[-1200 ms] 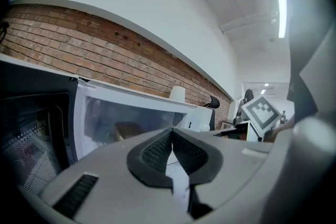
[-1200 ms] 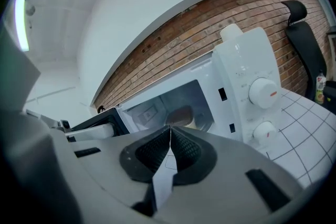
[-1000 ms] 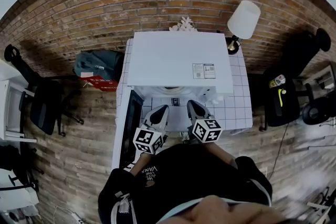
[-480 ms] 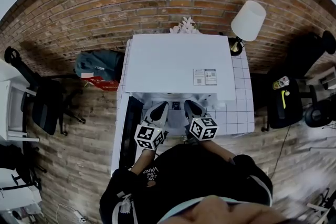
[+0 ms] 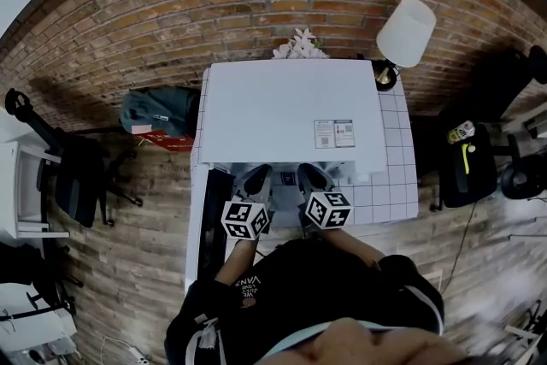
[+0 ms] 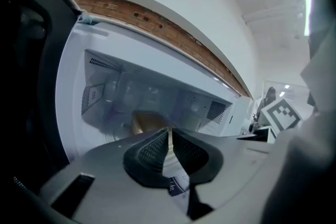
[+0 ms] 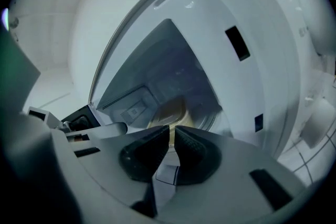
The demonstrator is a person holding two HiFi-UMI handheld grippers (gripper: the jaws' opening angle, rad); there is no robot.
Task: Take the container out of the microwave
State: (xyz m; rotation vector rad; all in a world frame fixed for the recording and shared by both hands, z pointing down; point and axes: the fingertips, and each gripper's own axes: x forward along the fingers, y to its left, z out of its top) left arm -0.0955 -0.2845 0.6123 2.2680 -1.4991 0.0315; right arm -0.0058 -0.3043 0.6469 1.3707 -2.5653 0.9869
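1. Bench [image 5: 395,184], white tiled top; carries the microwave at standing reach.
2. Microwave [image 5: 291,111], white, set on the bench; door [image 5: 214,226] swung wide to the left, so the cavity lies open to both tools.
3. Left hand-held gripper [image 6: 169,132], clenched on nothing, aimed into the cavity mouth; probably closed only for the approach.
4. Right hand-held gripper [image 7: 172,131], likewise clenched and empty, just beside the left, apparently one for each side of the load.
5. Container [image 6: 143,122], yellowish, on the cavity floor inside the microwave, untouched; finer detail too blurred to tell.
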